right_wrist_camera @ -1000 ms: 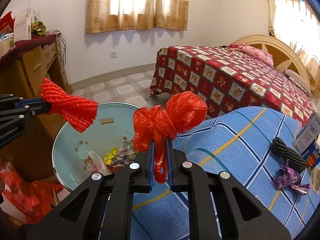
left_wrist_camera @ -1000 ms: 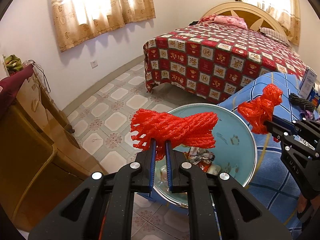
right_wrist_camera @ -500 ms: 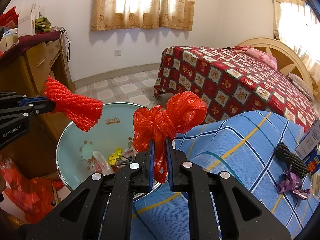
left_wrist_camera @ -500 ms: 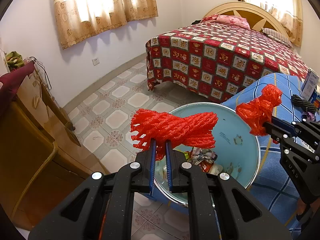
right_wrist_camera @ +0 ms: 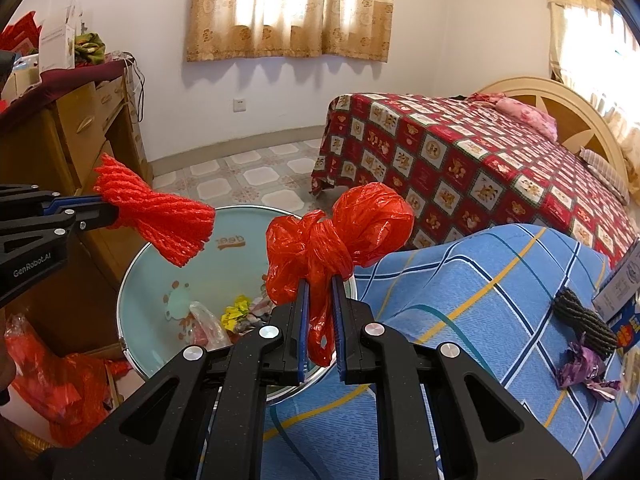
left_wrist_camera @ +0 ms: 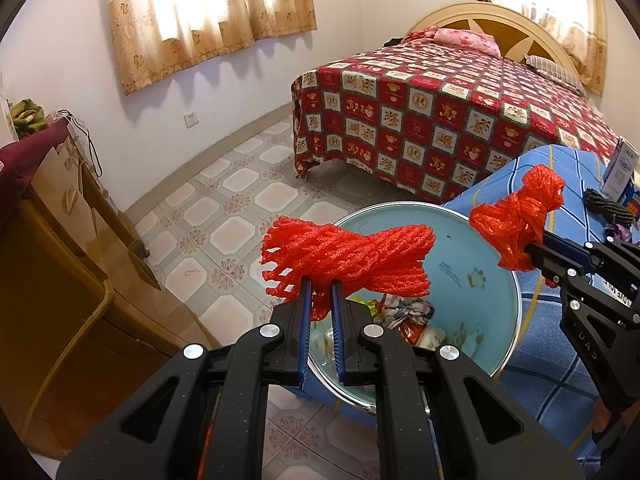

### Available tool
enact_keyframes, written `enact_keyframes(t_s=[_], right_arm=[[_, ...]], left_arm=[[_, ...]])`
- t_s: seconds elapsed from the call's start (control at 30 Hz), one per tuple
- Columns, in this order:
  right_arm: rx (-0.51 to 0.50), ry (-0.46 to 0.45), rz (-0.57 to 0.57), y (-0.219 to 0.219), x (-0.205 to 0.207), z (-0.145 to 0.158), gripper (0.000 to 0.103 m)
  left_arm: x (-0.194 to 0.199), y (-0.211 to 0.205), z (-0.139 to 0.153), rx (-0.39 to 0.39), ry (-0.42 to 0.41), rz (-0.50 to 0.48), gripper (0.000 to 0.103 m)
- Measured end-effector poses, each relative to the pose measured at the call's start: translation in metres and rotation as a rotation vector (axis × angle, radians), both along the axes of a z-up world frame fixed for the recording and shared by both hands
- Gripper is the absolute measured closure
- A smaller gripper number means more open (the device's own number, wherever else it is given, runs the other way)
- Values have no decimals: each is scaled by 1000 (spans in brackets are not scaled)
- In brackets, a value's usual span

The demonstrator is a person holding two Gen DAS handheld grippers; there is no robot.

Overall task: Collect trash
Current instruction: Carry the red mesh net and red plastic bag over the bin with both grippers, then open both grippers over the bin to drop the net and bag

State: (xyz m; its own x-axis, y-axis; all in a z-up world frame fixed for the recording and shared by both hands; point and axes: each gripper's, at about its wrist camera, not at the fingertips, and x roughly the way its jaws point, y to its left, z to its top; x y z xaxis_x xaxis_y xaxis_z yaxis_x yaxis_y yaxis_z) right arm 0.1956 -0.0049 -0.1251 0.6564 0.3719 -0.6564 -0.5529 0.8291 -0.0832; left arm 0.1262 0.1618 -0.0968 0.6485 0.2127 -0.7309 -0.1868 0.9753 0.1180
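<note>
Presently both tools hang over the basin (left_wrist_camera: 472,248) of trash, left tool (left_wrist_camera: 320,286) clamped on the red foam net (left_wrist_camera: 348,260) above its 9 o'clock rim, right tool (right_wrist_camera: 320,284) clamped on the red plastic bag (right_wrist_camera: 340,240) near 3 o'clock; release falls straight down.

We are in a home bedroom: a bed (left_wrist_camera: 452,120) with a red patchwork cover and pink pillow (left_wrist_camera: 468,38), curtained windows (right_wrist_camera: 288,8), a wooden dresser (right_wrist_camera: 76,136), a tiled floor (left_wrist_camera: 240,200) and a wall socket (right_wrist_camera: 239,105).
</note>
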Motion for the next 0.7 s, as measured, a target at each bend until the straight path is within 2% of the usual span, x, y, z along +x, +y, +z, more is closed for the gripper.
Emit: enact_keyframes(t_s=[0.37, 0.5, 0.6, 0.63, 0.67, 0.7], right_arm=[[-4, 9, 19, 6, -2, -2, 91], [-11, 20, 39, 11, -2, -5, 87], [-2, 37, 46, 12, -2, -8, 68], [1, 38, 46, 11, -2, -8, 57], [3, 31, 43, 10, -4, -8, 50], [4, 32, 43, 10, -4, -9, 49]], left_arm=[[0, -2, -7, -1, 7, -2, 93], [0, -5, -9, -4, 6, -9, 89], [0, -7, -8, -12, 4, -16, 77], [0, -7, -8, -15, 3, -19, 72], [-1, -8, -8, -20, 2, -21, 60], [-2, -10, -9, -20, -1, -22, 53]])
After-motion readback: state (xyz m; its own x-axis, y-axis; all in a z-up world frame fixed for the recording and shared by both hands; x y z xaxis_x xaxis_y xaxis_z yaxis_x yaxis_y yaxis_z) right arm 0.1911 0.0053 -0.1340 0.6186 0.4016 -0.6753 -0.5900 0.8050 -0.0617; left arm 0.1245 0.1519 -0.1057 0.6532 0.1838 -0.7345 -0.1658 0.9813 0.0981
